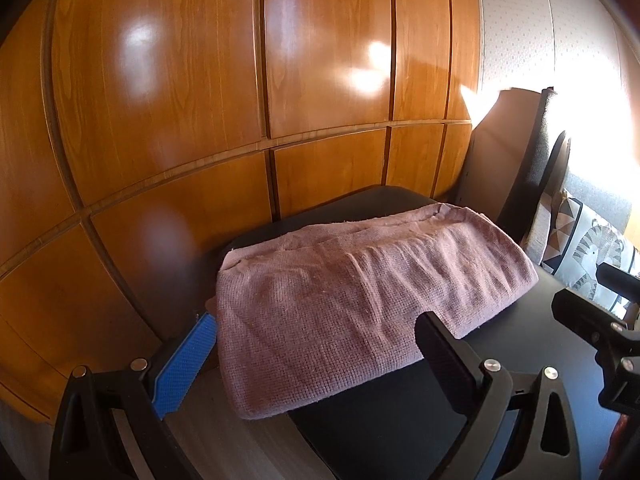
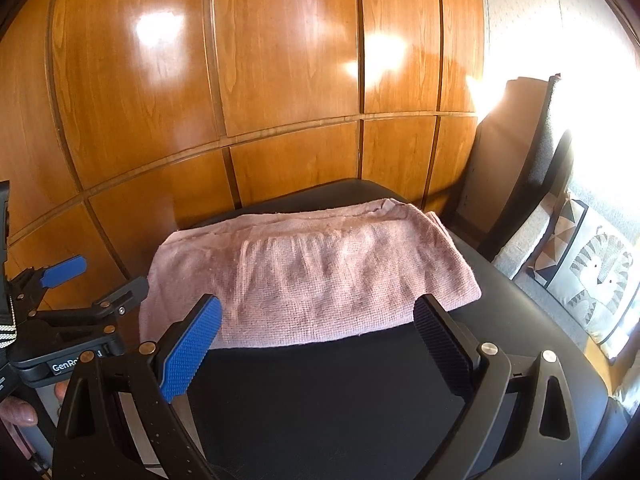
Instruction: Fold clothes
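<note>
On the left, the left gripper (image 1: pixel 316 334) has its blue-padded and black fingers spread wide, gripping nothing, low at the near left edge of the folded dusty-pink knitted cloth (image 1: pixel 360 296), probably lined up to take that edge for another fold. The cloth lies on a black padded surface (image 2: pixel 340 392) in front of a glossy orange-brown wooden panelled wall (image 2: pixel 280 80) (the far hem looks uneven). To the right, the right gripper (image 2: pixel 316 332) also has its fingers parted and unloaded, just short of the near edge. Sun glare washes out the far right; the patterned cushion (image 2: pixel 596 276) there is cut off.
</note>
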`<state>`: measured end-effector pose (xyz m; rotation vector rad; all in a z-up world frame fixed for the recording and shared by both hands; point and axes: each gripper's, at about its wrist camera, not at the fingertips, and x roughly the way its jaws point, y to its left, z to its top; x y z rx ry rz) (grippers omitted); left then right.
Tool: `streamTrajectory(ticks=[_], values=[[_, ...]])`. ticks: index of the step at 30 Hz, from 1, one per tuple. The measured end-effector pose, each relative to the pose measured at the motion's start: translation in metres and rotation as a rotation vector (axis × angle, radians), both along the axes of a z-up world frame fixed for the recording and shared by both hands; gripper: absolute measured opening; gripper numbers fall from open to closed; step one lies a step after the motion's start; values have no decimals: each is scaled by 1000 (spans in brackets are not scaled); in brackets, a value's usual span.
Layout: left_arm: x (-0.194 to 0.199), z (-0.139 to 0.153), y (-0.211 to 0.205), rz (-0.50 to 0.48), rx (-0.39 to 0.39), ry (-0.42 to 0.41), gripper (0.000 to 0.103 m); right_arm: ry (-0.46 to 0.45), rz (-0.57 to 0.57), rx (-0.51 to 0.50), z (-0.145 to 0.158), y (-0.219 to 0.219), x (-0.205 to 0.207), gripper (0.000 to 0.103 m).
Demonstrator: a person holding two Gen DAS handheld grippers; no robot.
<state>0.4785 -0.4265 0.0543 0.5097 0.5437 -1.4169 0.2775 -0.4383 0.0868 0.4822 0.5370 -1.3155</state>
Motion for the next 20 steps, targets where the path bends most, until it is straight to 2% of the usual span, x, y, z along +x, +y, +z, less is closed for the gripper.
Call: streamTrajectory(ticks=[10, 20], values=[[-2, -2, -2, -16, 8, 17, 102, 14, 2, 7, -9, -3, -3, 99], [-6, 2, 3, -37, -27, 14, 102, 31, 13, 6, -14, -5, 1, 99]])
